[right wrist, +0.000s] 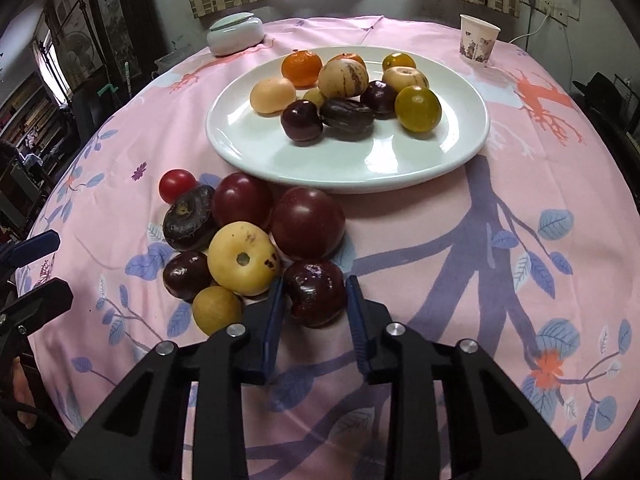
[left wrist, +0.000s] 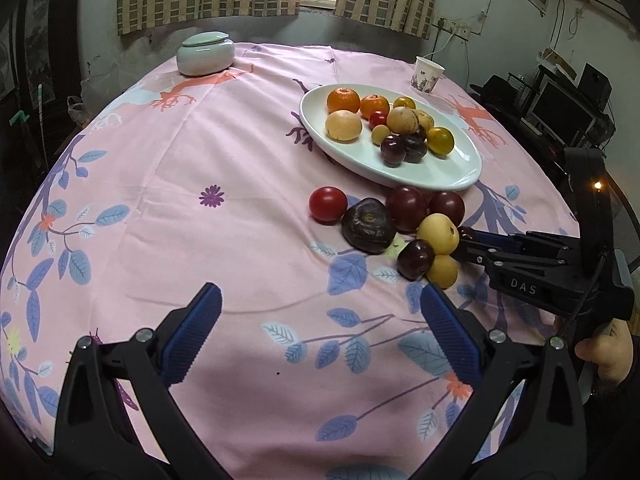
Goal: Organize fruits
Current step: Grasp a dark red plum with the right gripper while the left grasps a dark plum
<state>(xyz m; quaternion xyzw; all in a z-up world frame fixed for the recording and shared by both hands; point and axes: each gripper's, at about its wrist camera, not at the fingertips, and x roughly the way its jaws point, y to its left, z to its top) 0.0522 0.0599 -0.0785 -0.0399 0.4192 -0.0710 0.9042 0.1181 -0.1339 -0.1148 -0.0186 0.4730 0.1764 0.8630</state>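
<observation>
A white oval plate holds several fruits: oranges, yellow, tan and dark ones. It also shows in the left wrist view. A cluster of loose fruits lies on the cloth in front of it, among them a red tomato, a yellow fruit and dark plums. My right gripper is closed around a dark red plum at the cluster's near edge, and also shows in the left wrist view. My left gripper is open and empty over bare cloth, left of the cluster.
The round table carries a pink patterned cloth. A pale lidded ceramic jar stands at the far left and a paper cup at the far right. Curtains, shelves and a monitor surround the table.
</observation>
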